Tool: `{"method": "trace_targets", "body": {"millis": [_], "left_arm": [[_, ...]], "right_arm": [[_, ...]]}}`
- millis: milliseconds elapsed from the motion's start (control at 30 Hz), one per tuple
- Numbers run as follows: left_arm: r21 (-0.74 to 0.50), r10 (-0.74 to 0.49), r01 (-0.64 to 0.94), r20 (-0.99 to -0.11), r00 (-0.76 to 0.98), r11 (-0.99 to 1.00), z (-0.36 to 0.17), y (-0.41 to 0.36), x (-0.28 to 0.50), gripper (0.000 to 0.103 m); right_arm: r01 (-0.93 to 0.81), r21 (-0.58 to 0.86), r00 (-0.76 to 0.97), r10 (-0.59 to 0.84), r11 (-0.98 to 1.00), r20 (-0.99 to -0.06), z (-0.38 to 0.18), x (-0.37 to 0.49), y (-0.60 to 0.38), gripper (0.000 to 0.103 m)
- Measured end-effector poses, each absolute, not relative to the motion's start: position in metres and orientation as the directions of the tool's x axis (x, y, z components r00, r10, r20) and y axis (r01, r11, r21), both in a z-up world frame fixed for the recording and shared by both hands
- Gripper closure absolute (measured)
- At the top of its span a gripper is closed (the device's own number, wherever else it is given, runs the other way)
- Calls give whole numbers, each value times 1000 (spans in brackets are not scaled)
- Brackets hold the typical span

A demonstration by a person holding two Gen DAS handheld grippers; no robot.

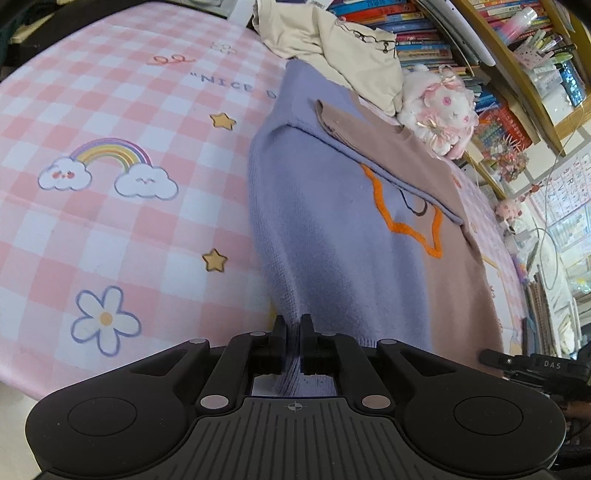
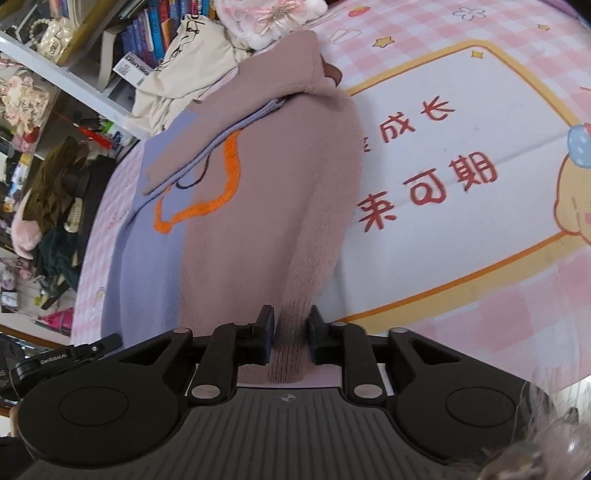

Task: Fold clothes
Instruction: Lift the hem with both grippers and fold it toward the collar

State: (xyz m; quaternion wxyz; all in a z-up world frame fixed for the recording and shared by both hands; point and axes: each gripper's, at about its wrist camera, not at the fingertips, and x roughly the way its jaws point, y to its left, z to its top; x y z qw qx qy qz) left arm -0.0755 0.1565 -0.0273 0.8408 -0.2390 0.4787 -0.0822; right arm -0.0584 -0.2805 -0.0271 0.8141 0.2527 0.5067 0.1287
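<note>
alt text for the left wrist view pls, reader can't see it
The left gripper is shut on the lilac hem of a lilac-and-tan knit sweater with an orange star outline, laid on a pink checked sheet with rainbow and flower prints. Beyond lie a cream garment, a plush toy and bookshelves.

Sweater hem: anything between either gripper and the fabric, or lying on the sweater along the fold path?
Nothing between: the left gripper pinches the lilac hem, the right gripper the brown hem of the sweater. At the far end, a cream garment and a plush toy lie at the collar.
</note>
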Motion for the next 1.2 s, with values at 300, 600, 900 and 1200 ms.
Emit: {"method": "trace_targets", "body": {"millis": [300,600,900,1200], "left_arm": [[-501,-398,-74,-761,512,862,-27,164,-74,99],[-588,-458,-117,-726,513,800,-37,174,-75,95],[-577,-468,-71,-723,509,814,-28,176,-75,100],[-657,-587,-13,-681,439,753,-11,188,-105,100]], "right_arm": [[65,558,455,473,827,-754,-26,-60,-286,90],[66,575,444,492,816,-749,-28,-62,-287,86],[72,579,477,482,812,-735,-19,-71,-289,92],[81,606,403,530,791,-746,-5,-104,-298,92]]}}
